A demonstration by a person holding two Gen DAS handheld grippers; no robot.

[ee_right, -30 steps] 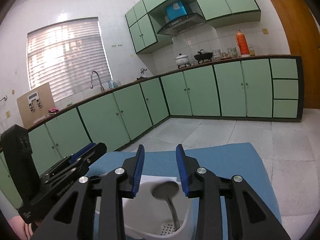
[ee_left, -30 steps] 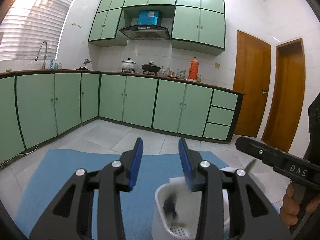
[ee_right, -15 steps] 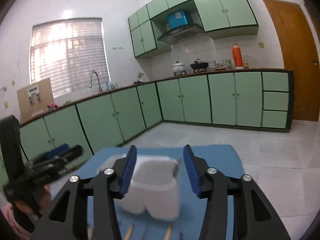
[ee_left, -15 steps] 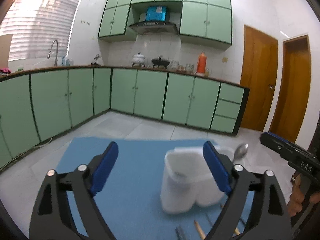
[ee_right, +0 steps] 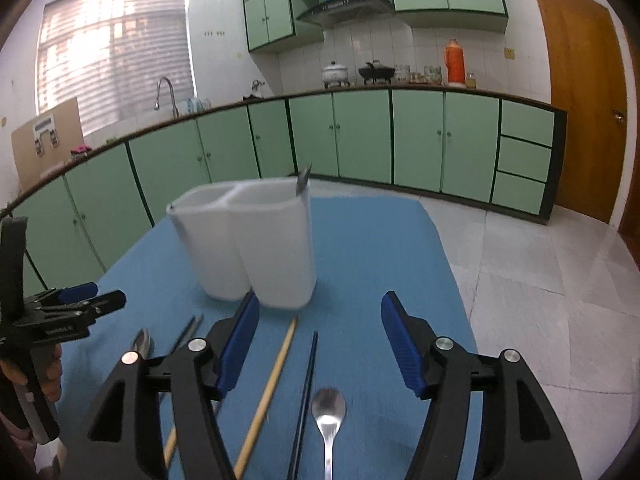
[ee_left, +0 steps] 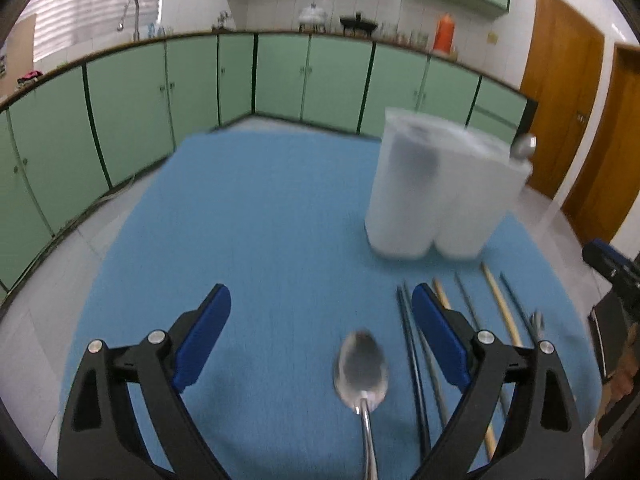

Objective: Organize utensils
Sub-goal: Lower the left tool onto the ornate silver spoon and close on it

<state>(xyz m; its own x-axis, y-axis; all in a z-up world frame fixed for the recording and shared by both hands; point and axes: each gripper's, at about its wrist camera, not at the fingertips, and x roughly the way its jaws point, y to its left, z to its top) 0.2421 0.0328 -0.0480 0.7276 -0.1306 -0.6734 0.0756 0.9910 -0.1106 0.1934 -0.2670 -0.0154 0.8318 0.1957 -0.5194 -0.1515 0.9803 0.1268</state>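
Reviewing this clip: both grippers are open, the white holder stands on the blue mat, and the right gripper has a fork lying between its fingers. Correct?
One thing is off: the utensil lying on the blue mat between the right gripper's fingers is a spoon, not a fork, as the right wrist view shows. The left gripper is open too, and the white holder stands as stated.

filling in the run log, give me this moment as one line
left hand-held gripper: open, above spoon | right hand-held gripper: open, above second spoon | white holder: upright on blue mat | chopsticks: loose on mat

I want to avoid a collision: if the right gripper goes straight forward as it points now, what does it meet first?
Probably the right gripper, open, meets the white utensil holder first, though depth is unclear.
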